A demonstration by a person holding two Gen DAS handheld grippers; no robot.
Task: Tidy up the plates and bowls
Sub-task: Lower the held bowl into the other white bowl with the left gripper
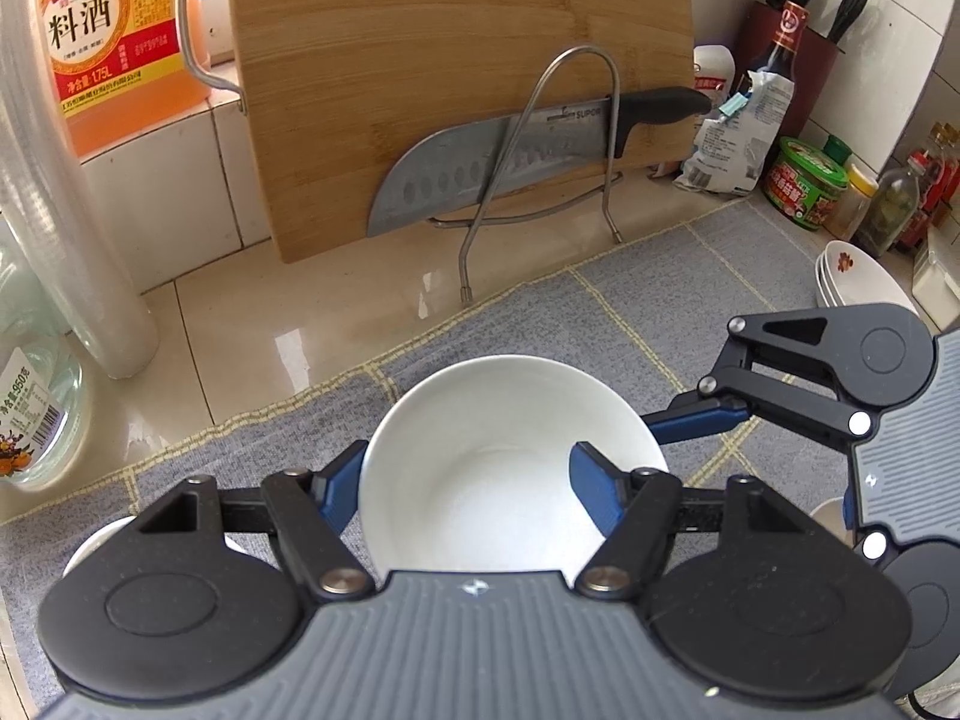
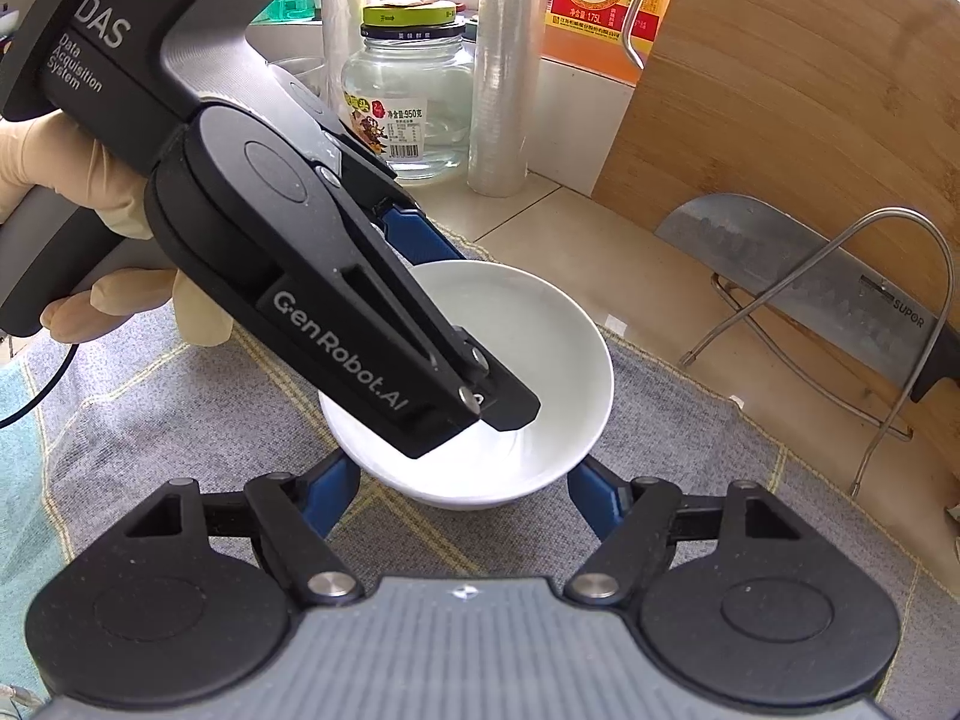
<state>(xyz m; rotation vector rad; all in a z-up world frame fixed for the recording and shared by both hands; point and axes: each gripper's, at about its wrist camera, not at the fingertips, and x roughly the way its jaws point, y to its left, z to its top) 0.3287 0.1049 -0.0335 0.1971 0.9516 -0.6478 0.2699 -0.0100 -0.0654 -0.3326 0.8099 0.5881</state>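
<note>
The left gripper (image 1: 468, 480) clamps the white bowl's (image 1: 498, 420) rim; beside the bowl, the right gripper (image 2: 462, 495) straddles it, narrow.

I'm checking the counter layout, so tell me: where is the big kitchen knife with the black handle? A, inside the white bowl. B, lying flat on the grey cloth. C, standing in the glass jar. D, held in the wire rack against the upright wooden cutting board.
D: the steel-bladed kitchen knife with the black handle sits in the bent wire rack, its blade flat against the upright wooden cutting board.
</note>
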